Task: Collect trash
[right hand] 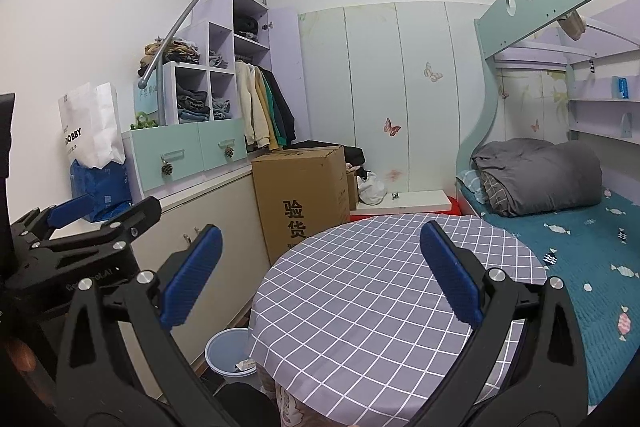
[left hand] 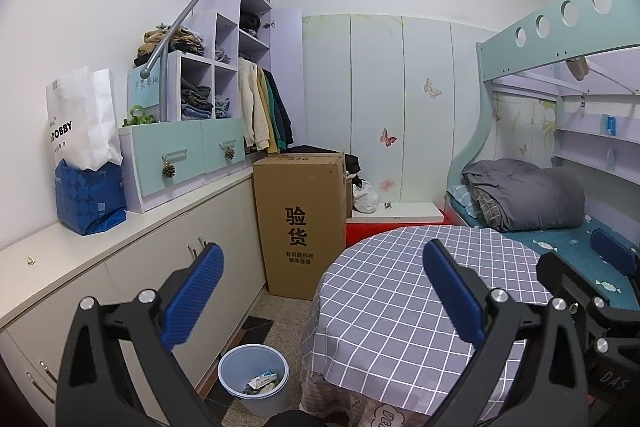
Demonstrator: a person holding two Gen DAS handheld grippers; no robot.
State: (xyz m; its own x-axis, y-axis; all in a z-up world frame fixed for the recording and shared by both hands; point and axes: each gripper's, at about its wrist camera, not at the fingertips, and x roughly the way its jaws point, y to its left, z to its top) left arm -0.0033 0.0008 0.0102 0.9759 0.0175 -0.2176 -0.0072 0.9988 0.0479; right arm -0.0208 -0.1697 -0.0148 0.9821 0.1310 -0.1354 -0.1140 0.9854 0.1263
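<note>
You hold two grippers, both over the round bench (left hand: 400, 291) with its grey checked cloth. Your left gripper (left hand: 320, 291) has its jaws spread wide with nothing between them; your right gripper (right hand: 320, 275) is the same — jaws spread, nothing held. In the left wrist view the right gripper shows at 4 o'clock, and in the right wrist view the left one shows at 9 o'clock.

One pale blue bin (left hand: 253, 375) stands on the floor at 7 o'clock of the bench, just beside the cloth's hanging edge and in front of the low cabinets (left hand: 160, 279). Inside it lie a few pieces of trash (left hand: 262, 383) — crumpled wrappers, too jumbled to count exactly. In the right wrist view the bench hides most of the bin, and only one pale scrap shows.

One tall cardboard box (left hand: 302, 223) stands at 11 o'clock of the bench, with a second, smaller box partly hidden behind it. On the cabinet top at 9 o'clock sit two bags: one white paper bag (left hand: 82, 115) tucked into one blue bag (left hand: 90, 199). Two mint drawers (left hand: 184, 155) each carry one pine cone, two in all. At 2 o'clock, one folded grey duvet (left hand: 528, 195) rests on the lower bunk (left hand: 580, 247).
</note>
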